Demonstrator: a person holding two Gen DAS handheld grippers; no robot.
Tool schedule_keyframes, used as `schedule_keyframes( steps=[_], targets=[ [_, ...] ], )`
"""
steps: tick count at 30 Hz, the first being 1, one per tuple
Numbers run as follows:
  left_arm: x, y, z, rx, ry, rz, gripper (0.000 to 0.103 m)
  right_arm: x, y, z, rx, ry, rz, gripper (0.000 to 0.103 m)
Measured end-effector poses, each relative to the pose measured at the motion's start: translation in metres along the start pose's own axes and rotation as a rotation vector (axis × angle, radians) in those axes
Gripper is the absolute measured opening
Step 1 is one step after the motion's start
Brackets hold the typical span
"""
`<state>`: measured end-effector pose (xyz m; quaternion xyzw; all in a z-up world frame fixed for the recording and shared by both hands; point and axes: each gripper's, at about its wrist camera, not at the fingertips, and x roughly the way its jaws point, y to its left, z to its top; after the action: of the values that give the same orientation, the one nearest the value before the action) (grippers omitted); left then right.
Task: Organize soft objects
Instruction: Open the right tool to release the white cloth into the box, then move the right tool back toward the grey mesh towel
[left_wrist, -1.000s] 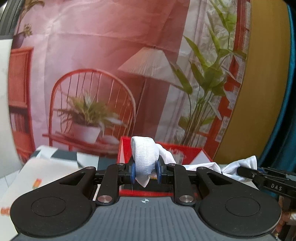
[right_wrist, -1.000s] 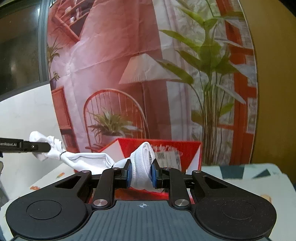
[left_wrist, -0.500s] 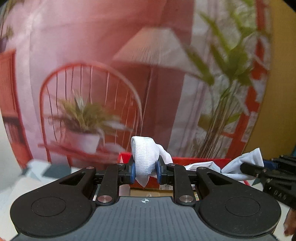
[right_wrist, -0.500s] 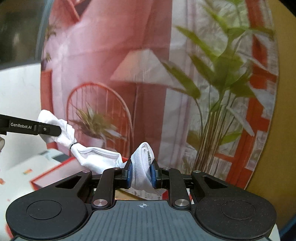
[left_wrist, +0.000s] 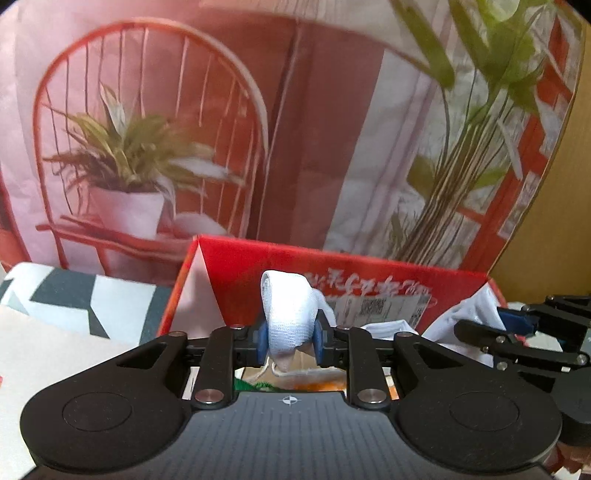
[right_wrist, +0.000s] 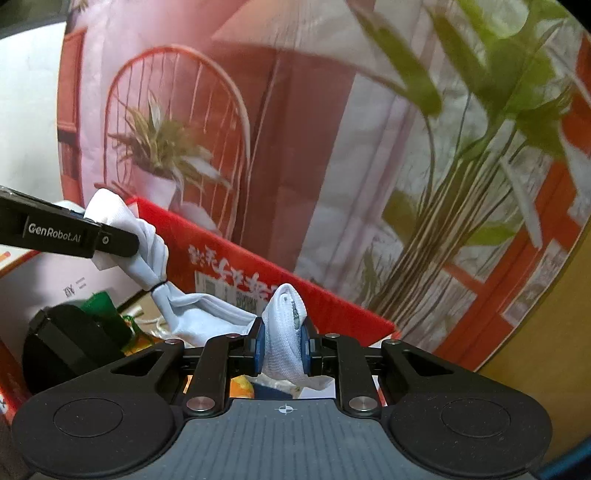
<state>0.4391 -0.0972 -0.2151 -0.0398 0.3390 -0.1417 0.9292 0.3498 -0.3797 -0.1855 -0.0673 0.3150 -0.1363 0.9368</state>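
The white cloth (left_wrist: 290, 317) is a tied bundle of soft knit fabric, bound near its middle by a thin dark band (right_wrist: 159, 285) and stretched between the two tools above the open red box (left_wrist: 258, 266). Its long axis runs from one tool to the other: in the right wrist view it leads from the pads at 6 o'clock up toward 10 o'clock, where the other end is pinched. The left hand-held gripper (left_wrist: 290, 338) is clenched on one end of the cloth, a fold standing up between its blue pads (left_wrist: 261, 338). The right hand-held gripper (right_wrist: 282, 349) is likewise clenched on the opposite end. Neither hand is nearer; each already holds its own end, so the cloth lies directly at both sets of pads and sags slightly between them. In the left wrist view the box's far wall stands at 12 o'clock just behind the cloth, and the right tool appears at 3 o'clock. Below the cloth the box interior holds other items, including a black object (right_wrist: 70, 343), green fabric (right_wrist: 107, 306) and something orange; these are partly hidden. Judged from this, the coming move is a lowering of the cloth into the box, and it depends on both ends descending together inside the walls. A printed backdrop (left_wrist: 295, 129) stands behind the box, and a patterned tabletop (left_wrist: 74, 299) lies at 9 o'clock.
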Motion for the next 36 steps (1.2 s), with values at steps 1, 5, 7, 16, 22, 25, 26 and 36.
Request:
schedule_keyframes(
  steps=[1,5,7,16,22,25,26,36],
  targets=[
    [0.002,0.001,0.000,0.002,0.009,-0.010,0.030,0.003,0.001,0.000,0.002,0.012,-0.004,0.018],
    [-0.005,0.005,0.003,0.018,-0.015,-0.026,0.069,0.004,-0.002,0.000,0.015,0.031,-0.035,0.031],
    [-0.013,0.005,0.005,0.038,-0.044,-0.035,0.070,0.003,-0.004,0.001,0.019,0.031,-0.055,0.036],
    [-0.066,0.002,0.002,0.102,-0.113,-0.037,0.072,-0.040,-0.010,-0.009,0.119,-0.033,-0.002,0.038],
    [-0.119,0.006,-0.025,0.142,-0.158,-0.055,0.074,-0.095,-0.005,-0.033,0.230,-0.170,0.095,0.038],
    [-0.145,0.013,-0.049,0.129,-0.173,-0.065,0.074,-0.121,0.002,-0.048,0.241,-0.235,0.102,0.038],
    [-0.153,0.016,-0.059,0.122,-0.175,-0.066,0.074,-0.128,0.005,-0.053,0.243,-0.247,0.098,0.038],
    [-0.187,0.026,-0.138,0.071,-0.104,-0.069,0.073,-0.170,0.026,-0.109,0.315,-0.266,0.107,0.038]
  ],
)
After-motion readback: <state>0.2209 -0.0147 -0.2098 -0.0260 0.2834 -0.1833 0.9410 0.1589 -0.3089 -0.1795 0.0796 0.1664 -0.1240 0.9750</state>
